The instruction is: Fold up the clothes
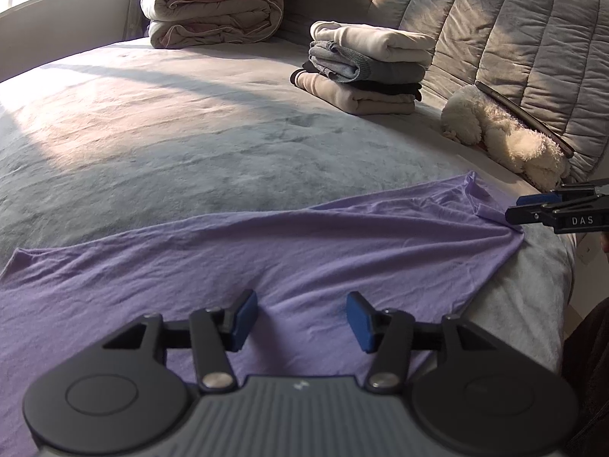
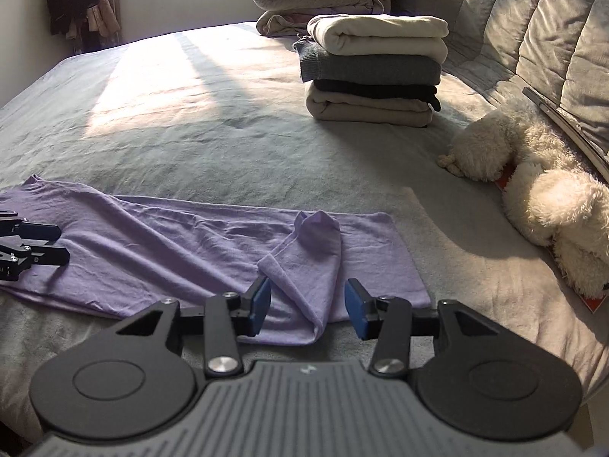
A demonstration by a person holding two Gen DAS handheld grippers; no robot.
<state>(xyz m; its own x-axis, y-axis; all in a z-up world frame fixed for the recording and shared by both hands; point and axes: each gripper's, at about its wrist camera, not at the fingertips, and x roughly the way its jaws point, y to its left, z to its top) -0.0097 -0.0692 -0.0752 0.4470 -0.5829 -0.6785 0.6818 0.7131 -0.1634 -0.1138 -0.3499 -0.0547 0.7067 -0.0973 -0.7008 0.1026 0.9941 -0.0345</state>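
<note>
- The purple garment (image 2: 213, 251) lies on the bed (image 2: 228, 144) as a long band, one sleeve (image 2: 304, 266) turned over it; seemingly partly folded.
- Both the left gripper (image 1: 300, 316) and the right gripper (image 2: 307, 304) hover with jaws apart, holding nothing.
- A stack of folded clothes (image 2: 375, 68) sits beyond.
</note>
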